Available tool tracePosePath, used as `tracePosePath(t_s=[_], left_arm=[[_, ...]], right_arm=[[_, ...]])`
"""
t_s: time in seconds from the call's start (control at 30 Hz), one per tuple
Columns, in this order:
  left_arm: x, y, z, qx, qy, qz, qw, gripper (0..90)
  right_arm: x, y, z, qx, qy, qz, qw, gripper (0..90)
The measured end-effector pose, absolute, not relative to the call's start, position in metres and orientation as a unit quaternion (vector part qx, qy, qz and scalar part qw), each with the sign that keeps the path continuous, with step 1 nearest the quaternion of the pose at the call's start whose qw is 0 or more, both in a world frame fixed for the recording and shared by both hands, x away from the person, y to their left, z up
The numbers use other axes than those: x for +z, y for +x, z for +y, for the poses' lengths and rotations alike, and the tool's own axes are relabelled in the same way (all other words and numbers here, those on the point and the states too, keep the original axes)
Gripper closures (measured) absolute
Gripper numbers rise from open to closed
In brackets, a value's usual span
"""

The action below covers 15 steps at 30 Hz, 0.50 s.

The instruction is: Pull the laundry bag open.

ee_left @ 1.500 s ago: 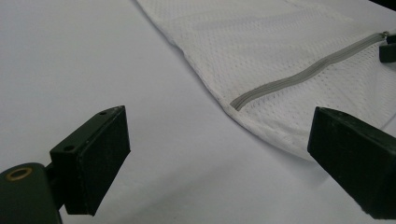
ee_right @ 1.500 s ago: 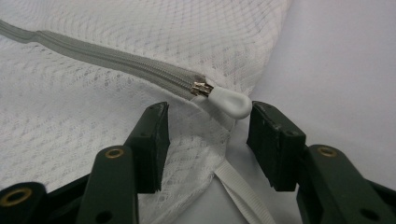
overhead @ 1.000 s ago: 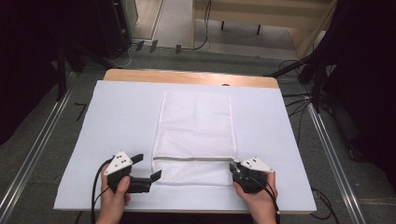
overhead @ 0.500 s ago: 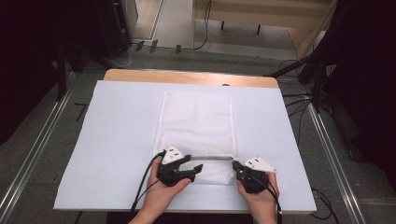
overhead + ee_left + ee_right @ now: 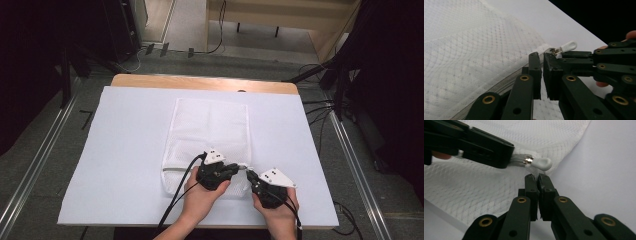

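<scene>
Two grippers meet at the near right end of the white mesh bag (image 5: 207, 135), which lies flat on the white table cover (image 5: 120, 150). My left gripper (image 5: 235, 169) has its jaws pressed together on the zipper tape (image 5: 506, 83), just short of the white zipper pull (image 5: 541, 163). My right gripper (image 5: 251, 176) has its jaws closed, apparently pinching the bag's edge below the pull. I judge the zipper run to its right end, the pull itself ungripped; whether the mouth is sealed I cannot tell.

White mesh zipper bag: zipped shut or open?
Shut, apparently: the white mesh zipper bag has its white zipper pull at the right end, teeth closed behind it.
</scene>
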State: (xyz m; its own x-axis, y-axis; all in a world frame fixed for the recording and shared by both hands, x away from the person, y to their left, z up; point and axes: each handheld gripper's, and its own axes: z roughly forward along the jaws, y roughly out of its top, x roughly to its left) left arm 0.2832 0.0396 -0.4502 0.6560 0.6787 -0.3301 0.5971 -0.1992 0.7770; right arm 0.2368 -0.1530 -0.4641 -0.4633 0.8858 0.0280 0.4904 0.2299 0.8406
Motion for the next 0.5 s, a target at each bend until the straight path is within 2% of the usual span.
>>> tracePosePath(t_s=[0.3, 0.47, 0.5], left_arm=[[-0.456, 0.285, 0.038, 0.031, 0.781, 0.416, 0.466, 88.6], [-0.451, 0.285, 0.048, 0.018, 0.768, 0.417, 0.486, 76.5], [-0.448, 0.284, 0.048, 0.015, 0.764, 0.417, 0.492, 71.5]], right_arm=[[-0.457, 0.23, -0.148, 0.434, 0.431, 0.748, 0.258, 88.8], [-0.457, 0.23, -0.148, 0.433, 0.433, 0.746, 0.261, 88.8], [-0.457, 0.231, -0.149, 0.432, 0.434, 0.746, 0.262, 88.8]])
